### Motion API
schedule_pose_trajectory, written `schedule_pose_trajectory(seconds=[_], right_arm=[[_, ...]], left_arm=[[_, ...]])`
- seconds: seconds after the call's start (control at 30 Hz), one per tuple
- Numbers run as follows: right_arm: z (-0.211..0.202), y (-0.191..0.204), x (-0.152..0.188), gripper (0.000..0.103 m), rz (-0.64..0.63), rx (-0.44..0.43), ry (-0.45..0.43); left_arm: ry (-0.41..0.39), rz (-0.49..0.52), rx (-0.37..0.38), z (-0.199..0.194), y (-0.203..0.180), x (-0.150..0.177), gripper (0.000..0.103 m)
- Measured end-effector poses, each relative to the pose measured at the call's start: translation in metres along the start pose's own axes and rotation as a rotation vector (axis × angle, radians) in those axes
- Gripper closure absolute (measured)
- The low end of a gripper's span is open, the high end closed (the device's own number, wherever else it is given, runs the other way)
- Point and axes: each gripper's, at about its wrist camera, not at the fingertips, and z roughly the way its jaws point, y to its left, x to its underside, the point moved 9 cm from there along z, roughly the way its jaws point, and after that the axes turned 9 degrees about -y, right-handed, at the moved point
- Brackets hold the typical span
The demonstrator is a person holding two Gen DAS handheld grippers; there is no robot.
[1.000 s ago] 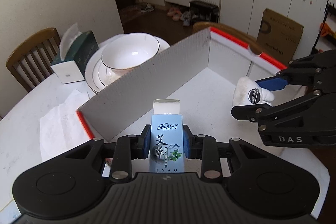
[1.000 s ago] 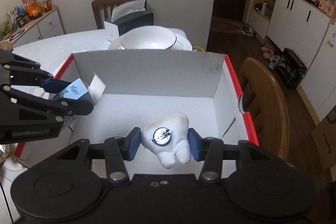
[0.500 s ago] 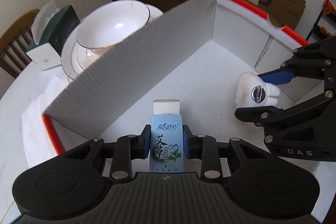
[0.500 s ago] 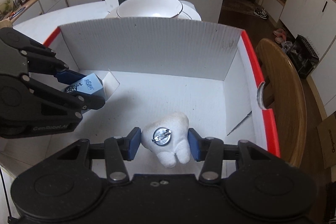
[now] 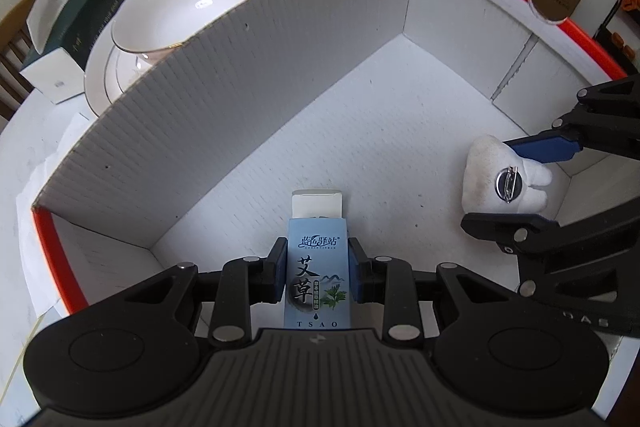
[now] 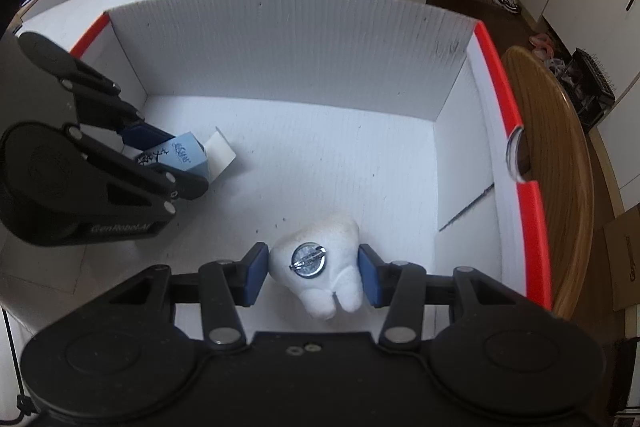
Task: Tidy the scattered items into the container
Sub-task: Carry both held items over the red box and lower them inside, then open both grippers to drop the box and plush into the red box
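While the left gripper clamps a pale blue carton inside the red-rimmed white corrugated box, the right gripper pinches a white plush tooth near the right wall, with white bowls stacked beyond the far wall.

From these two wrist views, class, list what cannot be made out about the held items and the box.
- Blue carton: lower end hidden behind the left tongs' body, left wrist view.
- Tooth-shaped plush: its underside faces away in both views, so contact with the box floor is unclear.
- White box: near wall hidden by the right tongs' body, right wrist view.
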Motion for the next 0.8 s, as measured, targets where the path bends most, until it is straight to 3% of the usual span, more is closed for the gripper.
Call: schedule_pose_trajectory(seconds=[0.33, 0.47, 0.57, 0.63, 0.67, 0.7, 0.8], right_arm=[[0.003, -0.003, 0.001, 0.054, 0.008, 0.003, 0.009], [-0.003, -0.002, -0.001, 0.04, -0.004, 0.008, -0.017], [-0.007, -0.001, -0.002, 0.04, -0.019, 0.008, -0.027], [-0.009, -0.001, -0.001, 0.039, -0.023, 0.008, -0.03], [-0.011, 0.0, -0.002, 0.039, -0.023, 0.006, -0.032], [-0.014, 0.0, -0.002, 0.039, -0.022, 0.004, -0.036], [-0.02, -0.001, -0.003, 0.037, -0.02, 0.003, -0.046]], left_arm=[[0.062, 0.02, 0.009, 0.009, -0.006, 0.002, 0.074], [0.062, 0.031, 0.001, 0.008, -0.007, 0.003, 0.074], [0.05, 0.025, -0.001, 0.005, -0.006, 0.004, 0.072], [0.036, 0.012, 0.008, 0.002, -0.006, 0.003, 0.063], [0.023, 0.005, 0.01, -0.001, -0.005, 0.003, 0.049], [0.006, -0.001, 0.011, -0.003, -0.004, 0.002, 0.042], [-0.027, -0.013, 0.027, -0.01, -0.004, -0.001, 0.042]])
